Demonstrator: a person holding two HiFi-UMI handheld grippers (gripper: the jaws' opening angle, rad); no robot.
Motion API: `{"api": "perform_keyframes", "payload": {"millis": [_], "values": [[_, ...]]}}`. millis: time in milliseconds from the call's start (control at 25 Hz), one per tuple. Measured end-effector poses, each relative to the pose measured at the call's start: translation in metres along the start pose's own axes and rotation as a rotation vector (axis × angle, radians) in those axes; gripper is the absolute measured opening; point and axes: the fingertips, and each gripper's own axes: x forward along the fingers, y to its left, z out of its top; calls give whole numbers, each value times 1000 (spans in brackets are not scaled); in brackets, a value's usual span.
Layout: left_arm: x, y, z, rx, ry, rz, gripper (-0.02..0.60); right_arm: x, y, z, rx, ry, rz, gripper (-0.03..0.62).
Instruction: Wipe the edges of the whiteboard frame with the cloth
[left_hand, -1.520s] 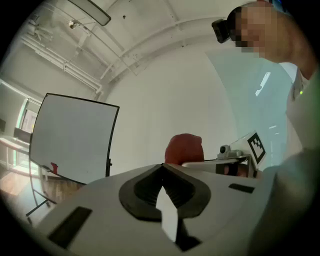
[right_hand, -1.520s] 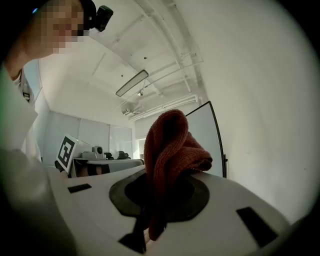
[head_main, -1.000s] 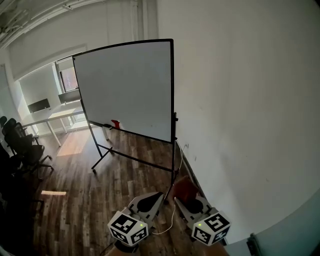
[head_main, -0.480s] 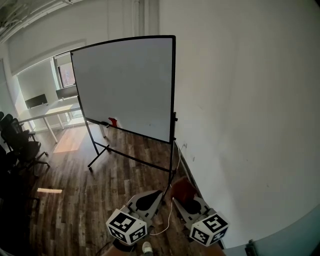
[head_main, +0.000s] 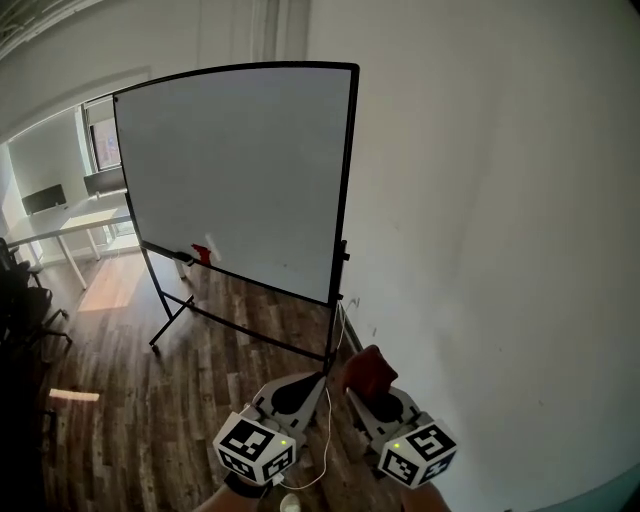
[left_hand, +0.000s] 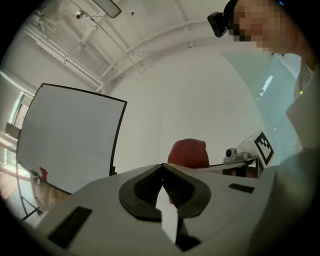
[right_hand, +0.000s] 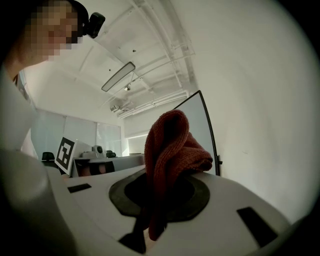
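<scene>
A wheeled whiteboard (head_main: 235, 170) with a thin black frame (head_main: 346, 180) stands ahead against the right wall; it also shows in the left gripper view as the whiteboard (left_hand: 65, 135). My right gripper (head_main: 372, 390) is shut on a dark red cloth (head_main: 366, 369), which bunches up above the jaws as the cloth (right_hand: 170, 150). My left gripper (head_main: 296, 392) is beside it, shut with nothing held. Both are low, short of the board's right post.
A white wall (head_main: 480, 200) runs along the right, close to the board's right edge. A red object (head_main: 204, 253) rests on the board's tray. Desks (head_main: 60, 225) and office chairs (head_main: 20, 290) stand at far left. A white cable (head_main: 325, 440) lies on the wood floor.
The view has moved closer to the whiteboard and shifted right; the board looks larger. Both grippers keep their places at the bottom of the view, the cloth still held.
</scene>
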Motion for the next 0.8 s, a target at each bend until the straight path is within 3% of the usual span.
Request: {"api": "perform_keyframes", "payload": {"millis": [440, 800], "values": [[95, 99, 6, 3, 11, -53, 8, 104, -91, 25, -9, -2, -64, 54], [196, 168, 9, 32, 25, 27, 8, 179, -195, 51, 5, -14, 2, 54]]}}
